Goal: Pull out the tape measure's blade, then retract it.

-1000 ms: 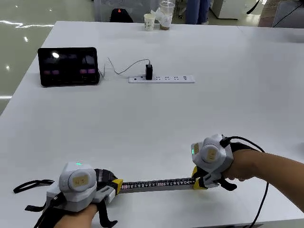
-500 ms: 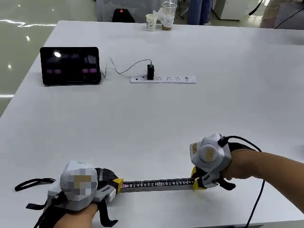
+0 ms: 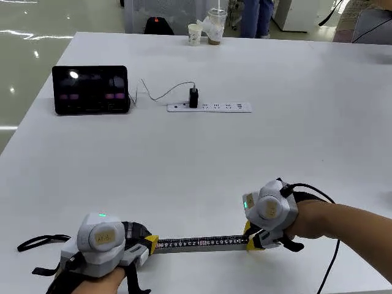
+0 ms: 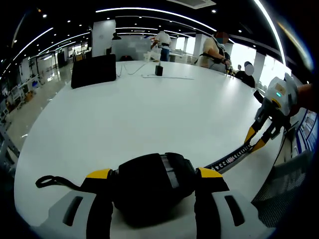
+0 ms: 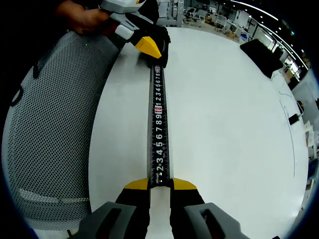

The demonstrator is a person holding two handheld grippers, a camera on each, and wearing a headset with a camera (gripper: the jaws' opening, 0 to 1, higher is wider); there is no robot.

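Observation:
The black tape measure case lies on the white table with my left gripper shut around it, yellow pads on either side. In the head view the case sits at the bottom left inside the left gripper. Its numbered blade stretches flat to the right, where my right gripper is shut on its tip. In the right gripper view the blade runs straight ahead from the closed right gripper to the case.
At the back left stands a dark tablet. A power strip with a plugged charger lies mid-table, and paper cups stand at the far edge. A black strap trails left. A mesh chair is below the near table edge.
The head view has tilted, shifting the scene down. The right gripper has edged slightly toward the left one, so the exposed blade looks a little shorter. Both grips hold.

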